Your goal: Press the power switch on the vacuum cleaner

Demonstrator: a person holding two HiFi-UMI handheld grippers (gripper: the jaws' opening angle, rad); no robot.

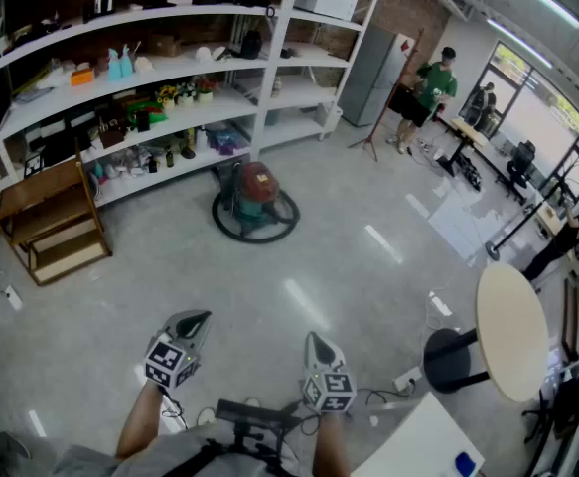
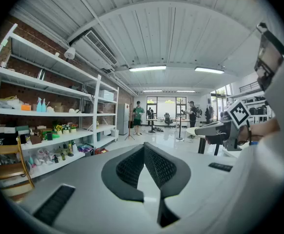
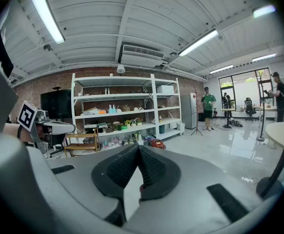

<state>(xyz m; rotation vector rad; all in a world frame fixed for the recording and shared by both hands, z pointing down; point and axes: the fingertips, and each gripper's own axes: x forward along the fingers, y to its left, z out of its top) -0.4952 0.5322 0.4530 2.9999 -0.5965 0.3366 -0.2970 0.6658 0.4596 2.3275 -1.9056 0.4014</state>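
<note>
While bottles (image 1: 120, 64) sit on the shelves (image 1: 185, 119), the vacuum cleaner (image 1: 257, 193) stands nearby.

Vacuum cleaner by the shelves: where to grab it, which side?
Probably from above, by the red top of the vacuum cleaner: it stands upright, and its dark hose loops round the base on the floor, crowding a low side approach. Any carry handle is too small to make out.
</note>
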